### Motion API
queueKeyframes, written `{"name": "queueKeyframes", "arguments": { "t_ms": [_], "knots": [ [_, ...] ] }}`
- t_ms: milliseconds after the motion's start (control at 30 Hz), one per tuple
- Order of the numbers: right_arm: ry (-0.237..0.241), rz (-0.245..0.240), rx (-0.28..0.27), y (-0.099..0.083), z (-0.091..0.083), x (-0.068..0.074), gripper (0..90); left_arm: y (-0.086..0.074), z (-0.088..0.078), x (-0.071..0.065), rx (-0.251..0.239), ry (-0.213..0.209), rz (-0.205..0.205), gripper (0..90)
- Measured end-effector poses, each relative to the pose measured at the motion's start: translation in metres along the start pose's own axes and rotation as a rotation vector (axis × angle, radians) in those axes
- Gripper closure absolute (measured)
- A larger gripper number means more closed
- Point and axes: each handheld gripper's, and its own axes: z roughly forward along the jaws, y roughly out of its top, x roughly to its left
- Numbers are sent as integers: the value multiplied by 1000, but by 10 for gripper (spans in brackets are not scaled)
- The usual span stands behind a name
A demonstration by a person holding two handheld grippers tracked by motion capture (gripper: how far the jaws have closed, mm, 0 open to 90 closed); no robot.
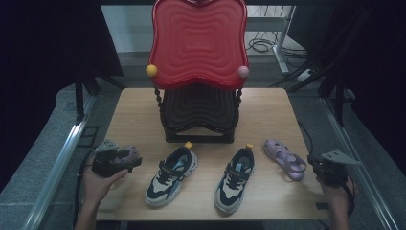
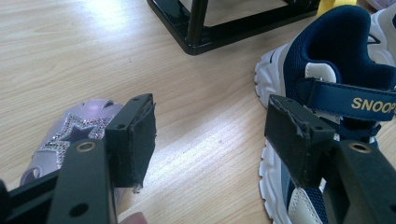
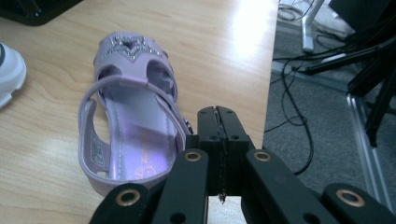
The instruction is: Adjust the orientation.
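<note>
L tongs (image 2: 210, 140) gape by sandal (image 2: 70, 135) (R tongs (image 3: 218, 122) closed).

You work at a light wooden table (image 1: 268, 110) with a pale grain, set on a grey carpeted floor (image 1: 33, 177). Black curtains (image 1: 43, 43) close off both sides, leaving the room dim there. Silver metal rails (image 1: 55, 165) run along the floor on each side of the table. Behind the table you see a white-legged desk frame (image 1: 282, 43) with black cables (image 1: 261, 45) coiled on the floor by its foot. Bright light from above glares off the tabletop at its far edge in your right gripper view.
</note>
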Motion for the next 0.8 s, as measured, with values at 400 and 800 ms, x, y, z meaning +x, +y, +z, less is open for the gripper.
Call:
{"name": "queueKeyframes", "arguments": {
  "t_ms": [400, 800],
  "knots": [
    [9, -42, -7, 5, 5, 15, 894, -1, 6, -1, 20, -37, 0, 340],
    [39, -58, -23, 11, 3, 25, 900, -1, 1, 1, 6, -32, -5, 340]
  ]
}}
